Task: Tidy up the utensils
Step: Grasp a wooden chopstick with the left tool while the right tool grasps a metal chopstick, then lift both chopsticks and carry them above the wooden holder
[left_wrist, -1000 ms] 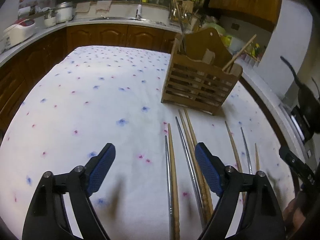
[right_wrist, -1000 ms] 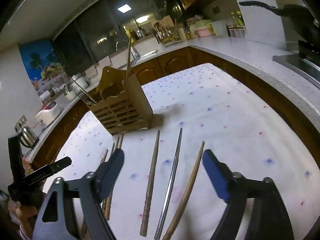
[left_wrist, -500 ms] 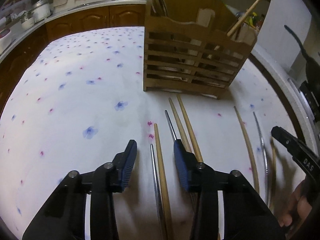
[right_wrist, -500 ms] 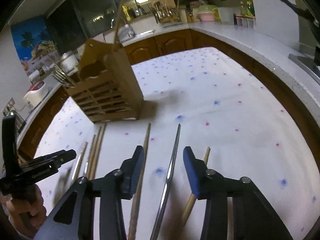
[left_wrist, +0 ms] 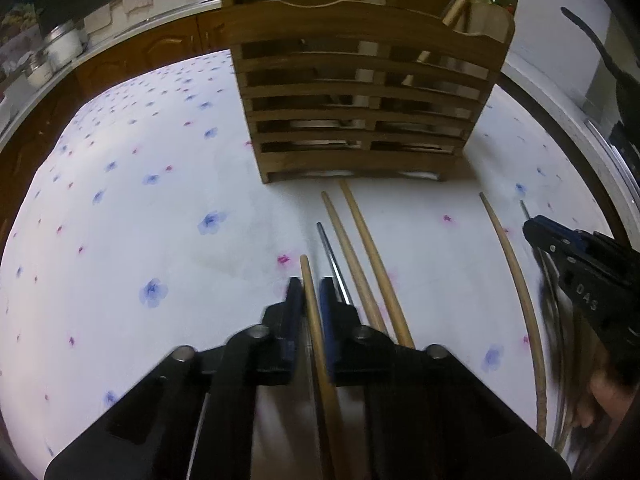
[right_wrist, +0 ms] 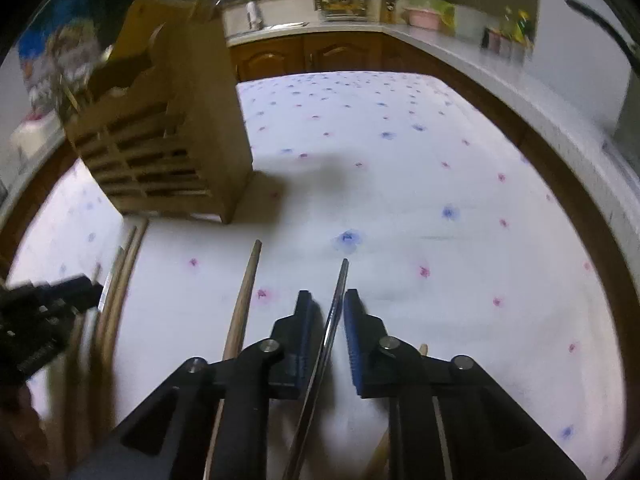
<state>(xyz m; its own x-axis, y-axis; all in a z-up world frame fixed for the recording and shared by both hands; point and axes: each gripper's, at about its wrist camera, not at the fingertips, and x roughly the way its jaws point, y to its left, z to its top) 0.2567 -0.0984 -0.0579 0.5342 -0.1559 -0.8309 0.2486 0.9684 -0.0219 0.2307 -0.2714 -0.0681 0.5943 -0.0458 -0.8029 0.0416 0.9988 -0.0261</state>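
Observation:
A slatted wooden utensil holder (left_wrist: 360, 120) stands on the flowered tablecloth, with several chopsticks lying in front of it. My left gripper (left_wrist: 310, 286) is low over the cloth, its closing jaws pinching a wooden chopstick (left_wrist: 305, 266). To its right lie a metal chopstick (left_wrist: 330, 252) and two wooden ones (left_wrist: 360, 248). In the right wrist view my right gripper (right_wrist: 328, 300) straddles a metal chopstick (right_wrist: 342, 276). Its jaws are closing, with a thin gap on each side of the stick. A wooden chopstick (right_wrist: 248, 284) lies to its left.
The holder (right_wrist: 168, 136) has a long stick standing in it. Another wooden chopstick (left_wrist: 508, 264) curves along the right. The white cloth (right_wrist: 440, 160) stretches far right and back. Kitchen counters and brown cabinets (right_wrist: 340, 52) ring the table, and a dark pan handle (left_wrist: 596, 44) hangs at right.
Both grippers dropped toward the cloth and moved nearer the holder. Both pairs of jaws narrowed from wide: the left onto a wooden chopstick, the right around a metal one.

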